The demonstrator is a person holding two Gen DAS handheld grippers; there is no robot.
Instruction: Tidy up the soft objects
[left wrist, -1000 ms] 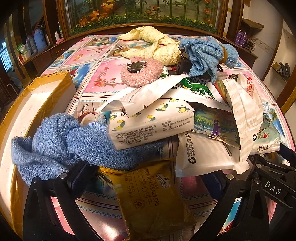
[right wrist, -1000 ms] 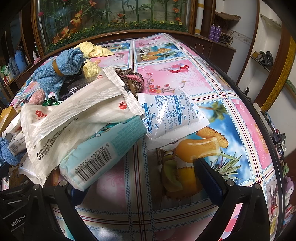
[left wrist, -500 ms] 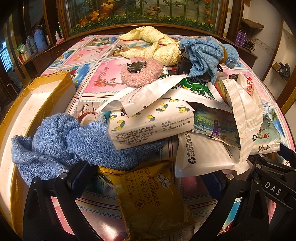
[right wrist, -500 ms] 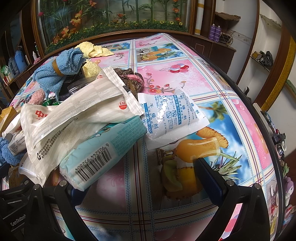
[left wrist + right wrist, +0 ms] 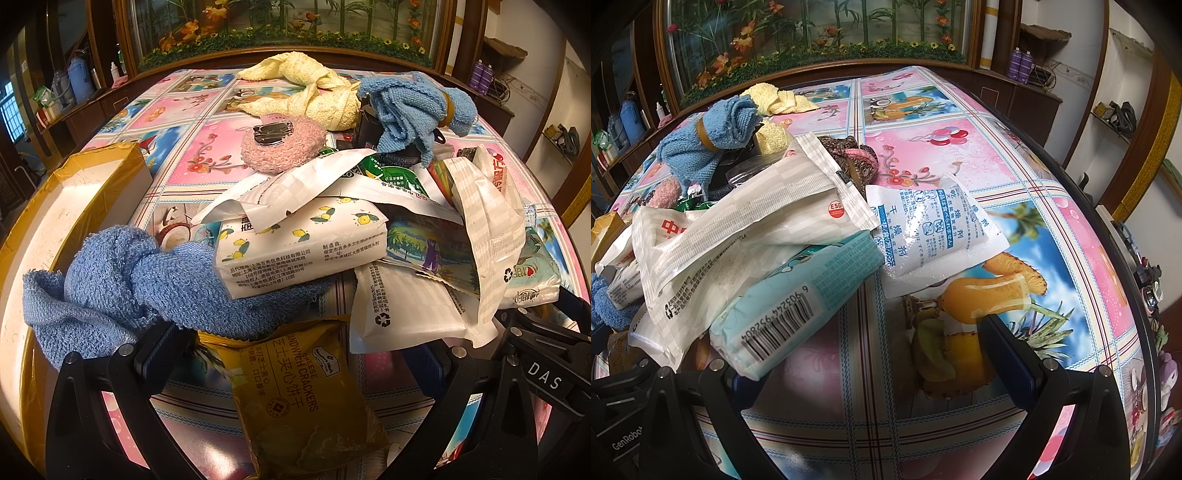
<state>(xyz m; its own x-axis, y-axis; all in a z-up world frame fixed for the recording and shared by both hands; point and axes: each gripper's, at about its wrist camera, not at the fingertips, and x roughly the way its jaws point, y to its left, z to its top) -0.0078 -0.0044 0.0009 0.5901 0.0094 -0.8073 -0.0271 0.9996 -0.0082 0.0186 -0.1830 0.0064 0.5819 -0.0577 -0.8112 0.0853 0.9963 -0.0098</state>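
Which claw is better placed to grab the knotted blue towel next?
Left. The left claw is open right at the knotted blue towel; the right claw, also open, faces a teal pack.

Past the far edge of the table, straight ahead of the tongs, stands a big glass case in a dark wood frame, full of fake bamboo, orange flowers and green grass. To the right of the tongs is a white wall with dark wood shelves and two purple bottles. To the left is a dark wood counter with a blue jug, and daylight comes through a window.
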